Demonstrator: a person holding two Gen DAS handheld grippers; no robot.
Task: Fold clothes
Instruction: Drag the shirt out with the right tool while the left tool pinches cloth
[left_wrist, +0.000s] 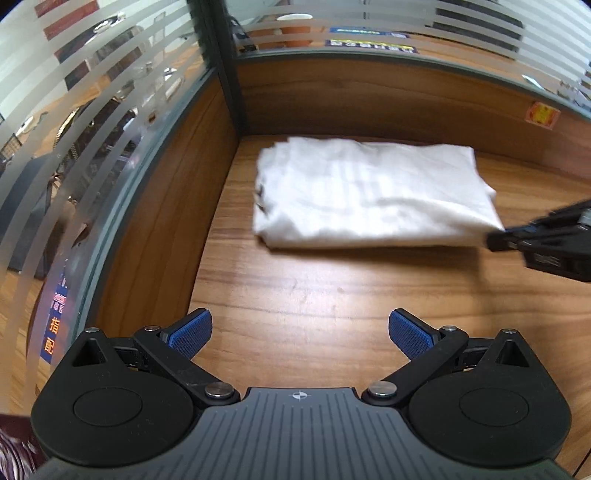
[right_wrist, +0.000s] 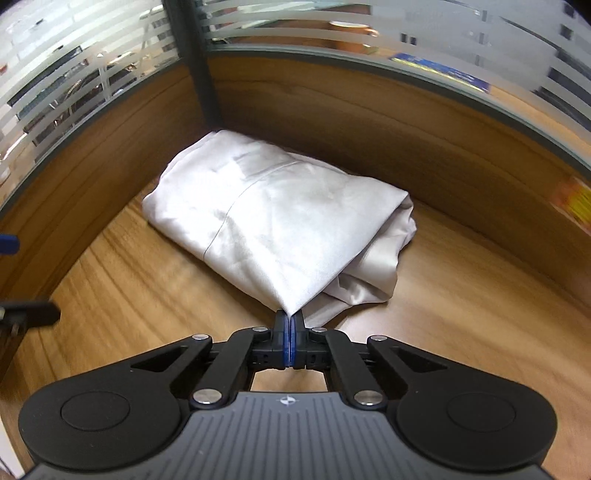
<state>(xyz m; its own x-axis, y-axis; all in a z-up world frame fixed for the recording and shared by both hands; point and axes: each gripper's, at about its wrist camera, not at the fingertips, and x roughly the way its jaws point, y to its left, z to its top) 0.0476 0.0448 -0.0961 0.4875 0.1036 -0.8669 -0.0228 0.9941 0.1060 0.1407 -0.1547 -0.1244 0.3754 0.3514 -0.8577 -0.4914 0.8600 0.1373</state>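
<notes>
The white garment (right_wrist: 273, 218) lies as a folded bundle on the wooden table (left_wrist: 314, 295), pushed toward the corner where the two wooden partition walls (left_wrist: 369, 103) meet. It looks light, thin and limp: the top layer is smooth with a seam across it, while at the end away from the corner several loose layers bulge out and sag. Cloth like this will likely drape and slide on the smooth table rather than keep its shape, so lifting one point would peel up only the top layer.

The right tool (right_wrist: 290, 317) is clenched on the corner of the garment farthest from the partition corner, its blue pads pinching a thin point of fabric. That pinch seems to catch few layers; a hold deeper in from the edge would probably carry more of the bundle.

The left tool (left_wrist: 300, 334) is released, jaws spread wide and empty, over bare table well short of the garment, on the side away from the partition walls.
</notes>
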